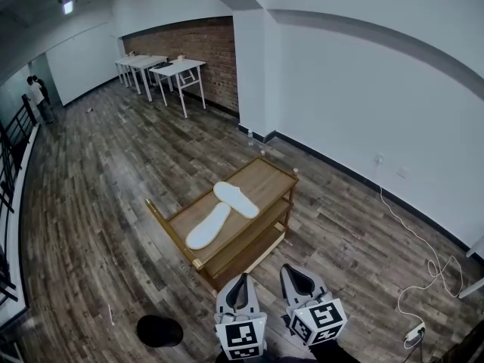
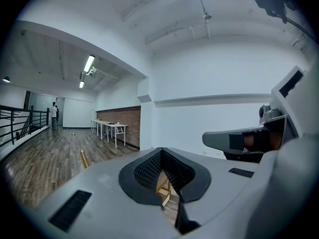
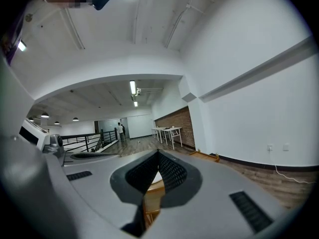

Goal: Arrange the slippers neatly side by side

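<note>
Slippers are in neither tool. Your left tool and your right tool hang side by side closest to you. Each has its black ribbed pads brought together at the tips, with nothing between them. A round black object lies on the wood-plank floor to the left of your left tool.

Just ahead stands a low, light wooden cart with shelves underneath. On its tabletop lie the two flat white slippers. The nearer slipper points away from you. The farther slipper lies slanted across its far end, so the pair forms an angle. You cannot tell whether they touch.

To the right, a white cable trails along the floor by the white wall. Far back, white tables stand against a red brick wall, and a person stands beside a black railing.
</note>
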Available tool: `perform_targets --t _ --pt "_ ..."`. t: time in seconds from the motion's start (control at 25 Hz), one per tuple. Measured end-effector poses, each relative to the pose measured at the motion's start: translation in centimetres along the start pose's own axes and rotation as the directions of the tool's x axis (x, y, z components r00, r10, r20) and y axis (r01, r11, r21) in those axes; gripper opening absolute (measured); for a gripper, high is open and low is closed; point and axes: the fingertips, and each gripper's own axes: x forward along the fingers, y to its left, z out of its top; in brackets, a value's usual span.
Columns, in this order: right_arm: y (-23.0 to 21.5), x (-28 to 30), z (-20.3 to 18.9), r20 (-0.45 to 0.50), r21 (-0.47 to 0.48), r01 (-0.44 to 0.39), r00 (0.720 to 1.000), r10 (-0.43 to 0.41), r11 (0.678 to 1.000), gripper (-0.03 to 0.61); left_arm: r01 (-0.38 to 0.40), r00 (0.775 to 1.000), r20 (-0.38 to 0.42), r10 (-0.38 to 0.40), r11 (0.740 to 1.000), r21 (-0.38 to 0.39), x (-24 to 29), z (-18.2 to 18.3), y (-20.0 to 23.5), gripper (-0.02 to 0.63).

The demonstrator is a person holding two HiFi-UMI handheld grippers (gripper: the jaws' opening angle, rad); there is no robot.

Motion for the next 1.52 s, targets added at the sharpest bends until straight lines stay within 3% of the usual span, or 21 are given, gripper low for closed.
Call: perform_targets --t 0.6,1.16,1.52 --pt "-2.9 3.4 -0.7 -0.041 -0.003 0.025 0.999 -0.025 1.000 -0.002 0.023 0.999 -0.031 -0.024 0.999 -0.024 5.0 -1.1 0.4 -0.009" --pt "-13.8 7.9 2.5 -0.015 0.028 -0.016 1.000 0.016 0.999 -0.002 -0.044 0.998 -0.042 0.044 0.999 0.013 14.2 1.0 -4.1 -0.009" --pt "-17.6 9.6 2.6 -0.027 0.033 -0.070 0.997 0.070 0.997 -0.002 -0.094 0.994 -0.052 0.095 0.995 0.015 18.1 1.1 -6.1 -0.009"
